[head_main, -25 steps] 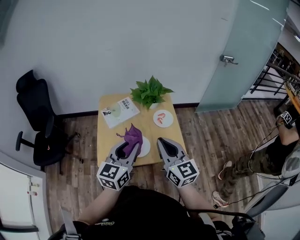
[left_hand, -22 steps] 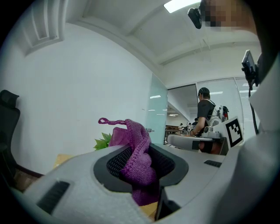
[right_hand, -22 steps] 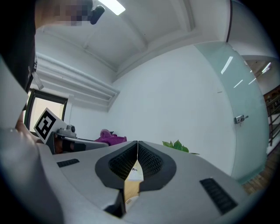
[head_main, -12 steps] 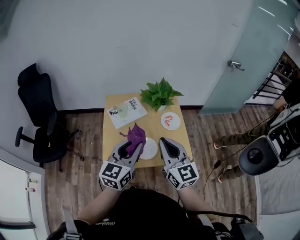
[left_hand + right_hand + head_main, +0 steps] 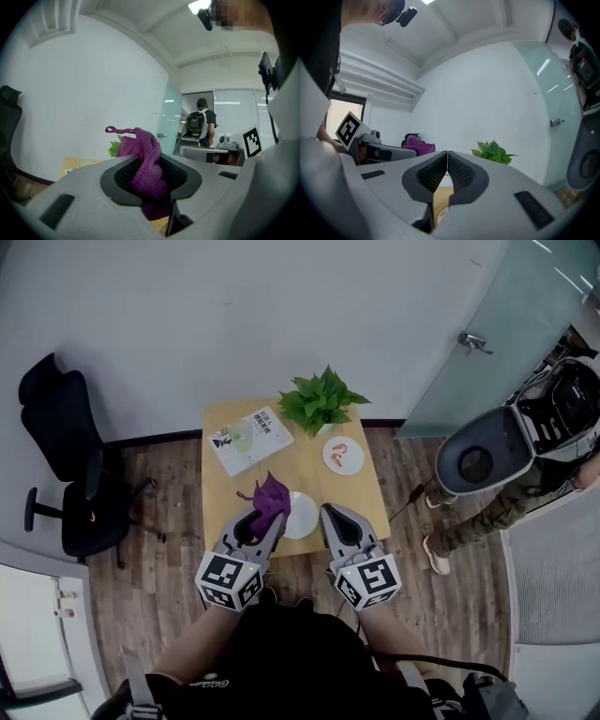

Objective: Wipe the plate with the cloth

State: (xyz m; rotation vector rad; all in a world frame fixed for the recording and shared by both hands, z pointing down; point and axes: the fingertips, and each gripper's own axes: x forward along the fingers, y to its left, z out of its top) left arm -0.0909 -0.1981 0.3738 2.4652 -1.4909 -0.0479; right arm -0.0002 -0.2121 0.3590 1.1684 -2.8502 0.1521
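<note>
Head view: your left gripper (image 5: 266,521) pinches the purple cloth (image 5: 270,495). In the left gripper view the cloth fills the gap between the jaws, and a bunch of it sticks up above them with a small loop on top. The cloth is at the left edge of the white plate (image 5: 303,516). You cannot tell if it touches the plate.

Your right gripper (image 5: 328,513) is just beside the plate on its right. Its jaws are pressed together with nothing between them.

The plate lies near your edge of the wooden table (image 5: 221,495). Farther back are a book (image 5: 250,439), a green plant (image 5: 321,399) and a second plate (image 5: 343,456) with something red on it. A black chair (image 5: 67,474) stands well to the left of the table.
</note>
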